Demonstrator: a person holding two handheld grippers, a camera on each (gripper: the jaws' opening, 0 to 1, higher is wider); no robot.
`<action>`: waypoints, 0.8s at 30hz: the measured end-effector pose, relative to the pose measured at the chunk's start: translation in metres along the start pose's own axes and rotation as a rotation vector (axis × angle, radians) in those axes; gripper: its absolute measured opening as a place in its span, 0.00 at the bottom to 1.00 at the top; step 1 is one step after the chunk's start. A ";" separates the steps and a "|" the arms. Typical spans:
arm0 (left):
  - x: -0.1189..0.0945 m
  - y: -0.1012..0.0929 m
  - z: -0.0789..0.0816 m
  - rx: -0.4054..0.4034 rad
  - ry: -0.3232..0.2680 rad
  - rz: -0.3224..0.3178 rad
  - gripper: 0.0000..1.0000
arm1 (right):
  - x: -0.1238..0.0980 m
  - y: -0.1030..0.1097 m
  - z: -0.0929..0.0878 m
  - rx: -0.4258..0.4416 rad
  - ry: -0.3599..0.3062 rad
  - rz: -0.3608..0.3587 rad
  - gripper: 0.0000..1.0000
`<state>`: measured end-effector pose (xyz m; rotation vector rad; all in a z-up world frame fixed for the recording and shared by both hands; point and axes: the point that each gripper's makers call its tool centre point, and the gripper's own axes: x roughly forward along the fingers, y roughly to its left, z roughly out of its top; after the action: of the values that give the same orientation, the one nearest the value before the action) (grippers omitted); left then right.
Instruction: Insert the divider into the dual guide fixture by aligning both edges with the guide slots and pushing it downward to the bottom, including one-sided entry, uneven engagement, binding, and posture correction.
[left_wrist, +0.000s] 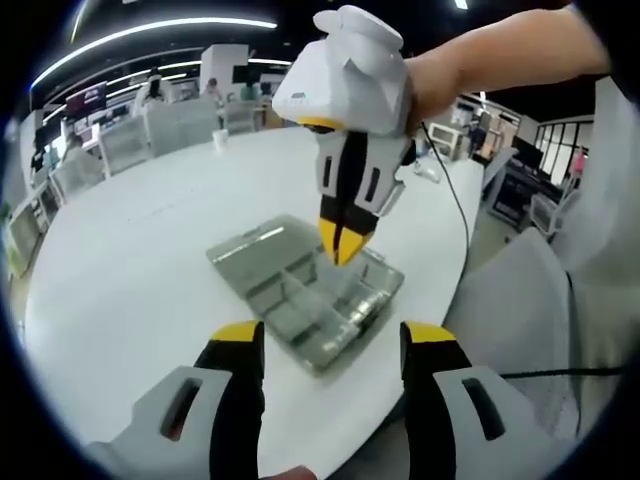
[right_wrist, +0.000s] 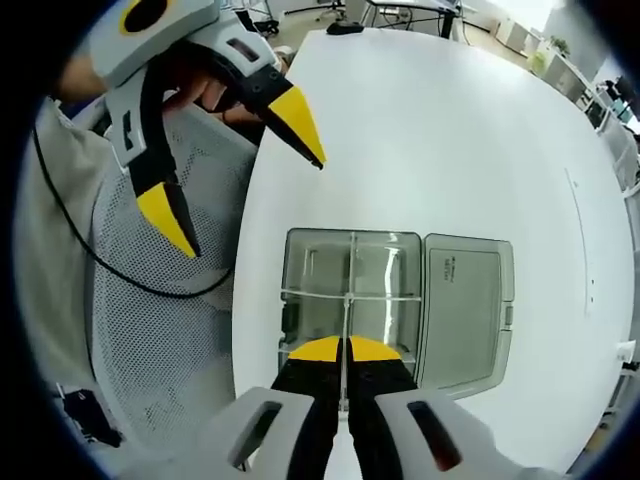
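Observation:
A clear plastic box (right_wrist: 320, 270), the guide fixture, lies on the white table (right_wrist: 450, 130) with its lid (right_wrist: 465, 300) folded open to one side. My right gripper (right_wrist: 346, 350) is shut on a thin clear divider (right_wrist: 349, 280), seen edge-on as a line running from the jaws across the box's middle. A cross partition (right_wrist: 390, 296) meets it. From the left gripper view, the right gripper (left_wrist: 342, 245) hangs tips-down just over the box (left_wrist: 300, 290). My left gripper (left_wrist: 335, 340) is open and empty, short of the box near the table edge; the left gripper (right_wrist: 245, 195) also appears with jaws spread.
A grey mesh chair (right_wrist: 150, 350) stands against the table's near edge, with a black cable (right_wrist: 90, 240) hanging across it. Desks, chairs and people (left_wrist: 150, 95) fill the room beyond the far side of the table (left_wrist: 120, 260).

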<state>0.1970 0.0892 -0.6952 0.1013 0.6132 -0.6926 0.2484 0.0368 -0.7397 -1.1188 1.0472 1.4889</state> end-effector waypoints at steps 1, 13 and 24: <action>0.000 0.000 0.000 0.000 0.000 0.001 0.53 | 0.001 0.001 -0.002 -0.001 0.012 -0.002 0.00; 0.001 -0.002 -0.001 0.004 0.001 -0.002 0.53 | 0.004 0.000 -0.006 -0.001 0.028 -0.010 0.00; 0.001 -0.003 0.001 0.005 -0.001 -0.003 0.53 | -0.002 -0.002 -0.006 -0.023 0.116 -0.021 0.00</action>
<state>0.1958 0.0862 -0.6948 0.1045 0.6108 -0.6970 0.2511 0.0314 -0.7395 -1.2410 1.0963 1.4371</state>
